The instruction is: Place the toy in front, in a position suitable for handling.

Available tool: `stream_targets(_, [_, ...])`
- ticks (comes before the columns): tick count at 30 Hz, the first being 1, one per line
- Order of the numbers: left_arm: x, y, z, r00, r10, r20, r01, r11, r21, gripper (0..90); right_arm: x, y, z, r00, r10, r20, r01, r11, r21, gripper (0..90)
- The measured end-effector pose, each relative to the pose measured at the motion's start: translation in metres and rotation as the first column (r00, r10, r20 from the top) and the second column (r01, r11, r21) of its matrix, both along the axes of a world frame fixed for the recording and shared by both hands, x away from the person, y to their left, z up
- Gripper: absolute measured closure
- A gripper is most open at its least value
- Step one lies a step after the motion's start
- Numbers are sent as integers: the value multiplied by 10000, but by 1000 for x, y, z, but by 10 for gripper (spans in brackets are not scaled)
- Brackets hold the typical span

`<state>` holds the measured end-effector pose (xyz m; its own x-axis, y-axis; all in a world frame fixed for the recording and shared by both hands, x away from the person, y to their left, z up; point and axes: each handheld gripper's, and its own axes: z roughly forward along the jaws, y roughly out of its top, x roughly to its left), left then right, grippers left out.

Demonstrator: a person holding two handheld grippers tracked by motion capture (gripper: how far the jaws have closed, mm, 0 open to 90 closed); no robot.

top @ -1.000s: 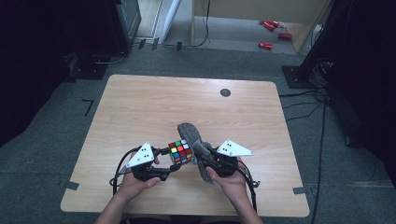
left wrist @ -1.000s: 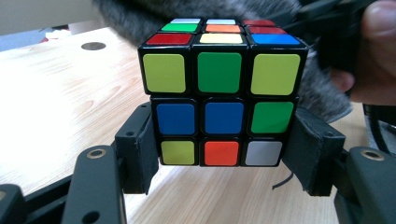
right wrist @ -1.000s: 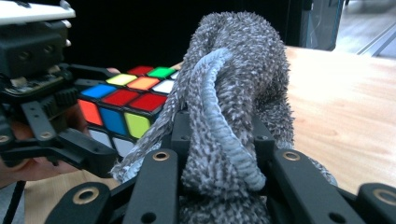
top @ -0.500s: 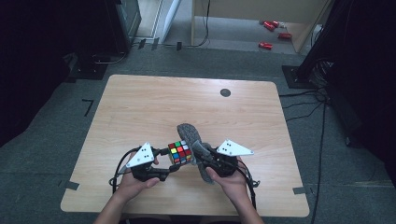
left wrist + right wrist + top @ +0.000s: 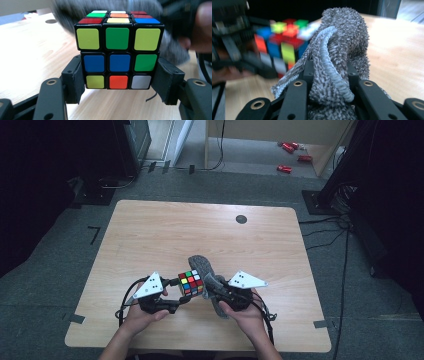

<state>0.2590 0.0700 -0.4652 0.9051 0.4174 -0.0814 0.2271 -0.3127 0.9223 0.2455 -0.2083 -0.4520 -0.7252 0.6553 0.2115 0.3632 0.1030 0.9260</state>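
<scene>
Cube (image 5: pixel 117 53) sits between the black jaws of the left gripper (image 5: pixel 172 301), which are clenched on its two lower side faces. It is a puzzle cube with black edges and mixed stickers: the face toward the left gripper view has yellow-green, green and yellow-green on top, blue, blue and green in the middle, yellow-green, orange and white at the bottom. The cube is lifted a little above the table (image 5: pixel 150 235), near the front edge and about at the middle of its width.

Just right of the cube, and touching it, is a grey fuzzy cloth (image 5: pixel 342 50) with a lighter hemmed edge. The right gripper (image 5: pixel 212 290) is clamped tight on this cloth; in the right gripper view the fabric is bunched between the jaws and bulges above them. Part of the cloth goes behind the cube, away from the person.

Beyond the cube the wooden surface is open up to the far edge, where a small dark round disc (image 5: pixel 241 219) lies far to the right of the cube. Left and right of the cube there is also free wood up to the side edges.
</scene>
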Motion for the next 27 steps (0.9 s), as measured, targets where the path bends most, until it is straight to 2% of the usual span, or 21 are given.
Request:
stream_targets(2, [-1,-3,1,10000,24,52,-24,10000,18,355,0,-3,1,9999,-93,46,92,9993,350,724])
stream_targets(5, [0,0,2,9997,230,61,-229,9997,-109,355,2,-3,-5,9998,-84,-178,92,9987,497,724])
stream_targets(7, [2,5,3,9993,358,-80,-361,9984,-438,355,3,0,-11,9992,37,-406,-26,9996,273,723])
stream_targets(9, [4,10,4,9988,424,-259,-442,9961,-766,355,3,7,-16,9983,211,-540,-227,9993,-292,723])
stream_targets(12, [7,12,2,9983,284,-511,-321,9968,-737,355,2,10,-14,9988,281,-394,-303,9981,-540,723])
stream_targets(13, [7,10,1,9978,140,-644,-178,9981,-586,355,1,8,-11,9992,276,-301,-290,9984,-476,722])
stream_targets(15, [5,6,-1,9986,46,-523,-54,9999,-156,354,0,2,-4,9999,165,-26,-165,9999,2,722])
stream_targets(17, [4,2,-2,9987,67,-502,-73,9999,-124,354,0,-3,0,10000,79,-42,-76,9981,607,722])
stream_targets(19, [4,1,-1,9986,210,-476,-220,9996,-201,354,2,-4,-3,9998,33,-215,-18,9975,704,721])
stream_targets(22, [5,5,0,9981,388,-486,-404,9986,-338,354,5,-1,-13,9981,117,-604,-85,9985,533,718])
stream_targets(24, [7,9,2,9968,449,-665,-497,9962,-710,354,7,2,-19,9941,426,-1000,-420,9991,85,717])
stream_targets(25, [8,12,3,9961,462,-750,-524,9951,-841,354,7,4,-21,9930,521,-1059,-537,9985,-125,717])
stream_targets(27, [9,14,3,9958,432,-803,-508,9941,-958,354,5,5,-18,9947,649,-801,-660,9977,-119,716])
